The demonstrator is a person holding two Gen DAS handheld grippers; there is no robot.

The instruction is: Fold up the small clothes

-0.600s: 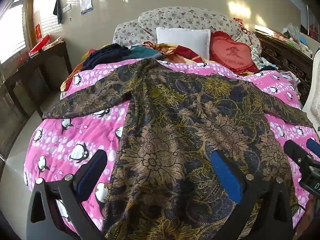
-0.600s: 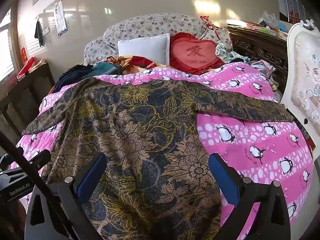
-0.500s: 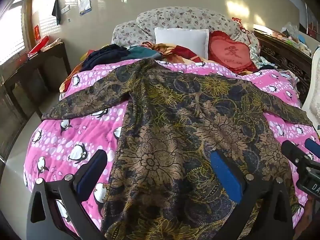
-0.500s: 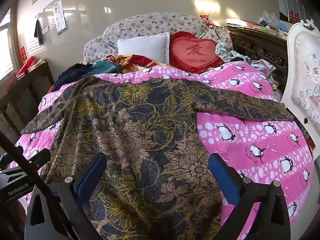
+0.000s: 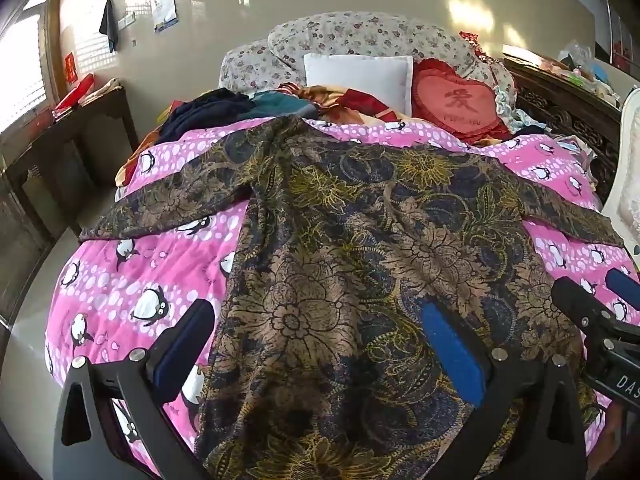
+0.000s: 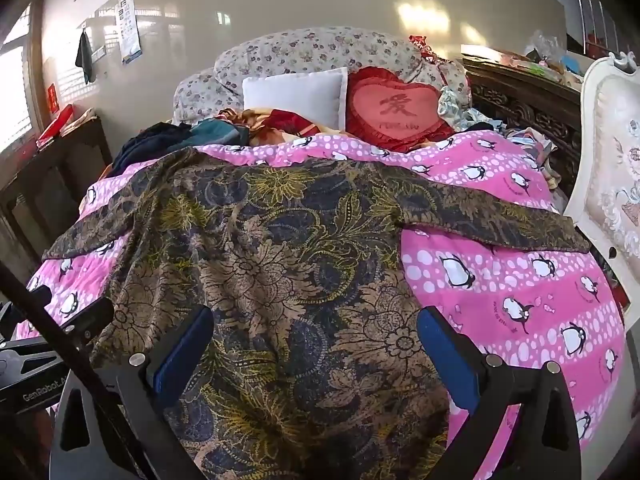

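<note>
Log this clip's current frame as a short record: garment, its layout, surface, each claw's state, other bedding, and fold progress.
garment: dark floral-print top, brown and gold on navy
layout: spread flat, both sleeves out to the sides, hem toward the cameras
surface: pink penguin quilt on a bed
left claw: open, above the hem's left part, holding nothing
right claw: open, above the hem's right part, holding nothing
other bedding: white pillow, red heart cushion, pile of loose clothes near the headboard
fold progress: no fold made yet
</note>
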